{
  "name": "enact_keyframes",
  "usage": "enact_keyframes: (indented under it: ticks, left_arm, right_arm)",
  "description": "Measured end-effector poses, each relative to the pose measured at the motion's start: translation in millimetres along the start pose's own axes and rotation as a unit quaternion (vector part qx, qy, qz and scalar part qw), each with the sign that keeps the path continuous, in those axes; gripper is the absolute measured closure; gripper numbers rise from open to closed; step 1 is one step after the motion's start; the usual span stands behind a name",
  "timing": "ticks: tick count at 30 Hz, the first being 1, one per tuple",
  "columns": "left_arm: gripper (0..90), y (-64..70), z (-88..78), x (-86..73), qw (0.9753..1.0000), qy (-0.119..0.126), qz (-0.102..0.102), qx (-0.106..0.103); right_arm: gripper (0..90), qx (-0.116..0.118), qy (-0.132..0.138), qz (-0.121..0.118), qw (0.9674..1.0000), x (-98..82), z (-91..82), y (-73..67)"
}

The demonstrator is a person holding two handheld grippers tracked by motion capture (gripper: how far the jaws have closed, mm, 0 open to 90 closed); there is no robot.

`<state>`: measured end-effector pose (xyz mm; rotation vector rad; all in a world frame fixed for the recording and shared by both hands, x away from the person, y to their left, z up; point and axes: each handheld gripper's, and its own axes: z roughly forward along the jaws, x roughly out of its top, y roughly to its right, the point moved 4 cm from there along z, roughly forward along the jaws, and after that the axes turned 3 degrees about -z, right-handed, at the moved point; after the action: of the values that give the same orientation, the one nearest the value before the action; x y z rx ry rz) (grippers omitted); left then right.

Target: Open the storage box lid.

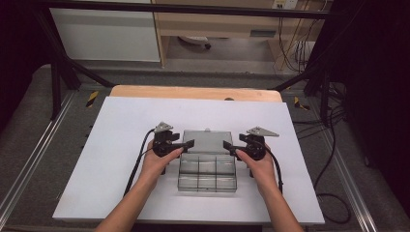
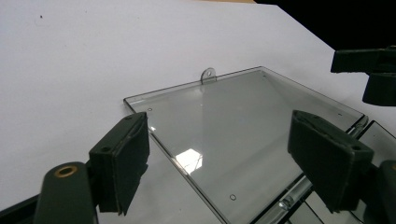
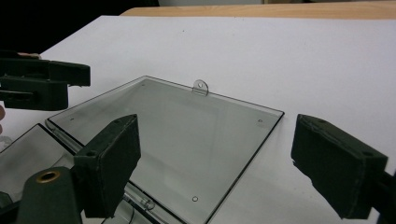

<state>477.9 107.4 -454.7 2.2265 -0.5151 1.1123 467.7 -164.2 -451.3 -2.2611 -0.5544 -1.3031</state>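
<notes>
A large white rectangular sheet (image 1: 121, 159) covers the table, and at its middle lies a clear plastic compartment box (image 1: 207, 175) with its flat transparent lid (image 1: 207, 141) swung fully open, resting flat. The left gripper (image 1: 185, 144) and right gripper (image 1: 228, 145) flank the lid, jaws wide apart, gripping nothing.

No readable text, label, brand or number shows on anything here; the clear plastic box (image 1: 207, 162) and the white sheet (image 1: 121, 159) under it are blank, and the small plate on the far cabinet (image 1: 262, 33) beyond the box is too blurred to read
</notes>
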Motion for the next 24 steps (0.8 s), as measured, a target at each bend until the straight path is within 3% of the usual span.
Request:
enact_keyframes:
  ticks: [15, 24]
  left_arm:
    - [14.3, 14.7, -25.7, 1.2, 0.9991, 0.02, 0.034, -0.013]
    - [10.2, 19.2, -49.6, -2.8, 0.998, 0.026, 0.057, -0.005]
  right_arm:
    - [9.0, -0.019, 0.02, -0.009, 0.9996, 9.2, -19.0, -3.0]
    - [6.7, -0.027, 0.026, -0.023, 0.999, 11.6, -31.3, -8.9]
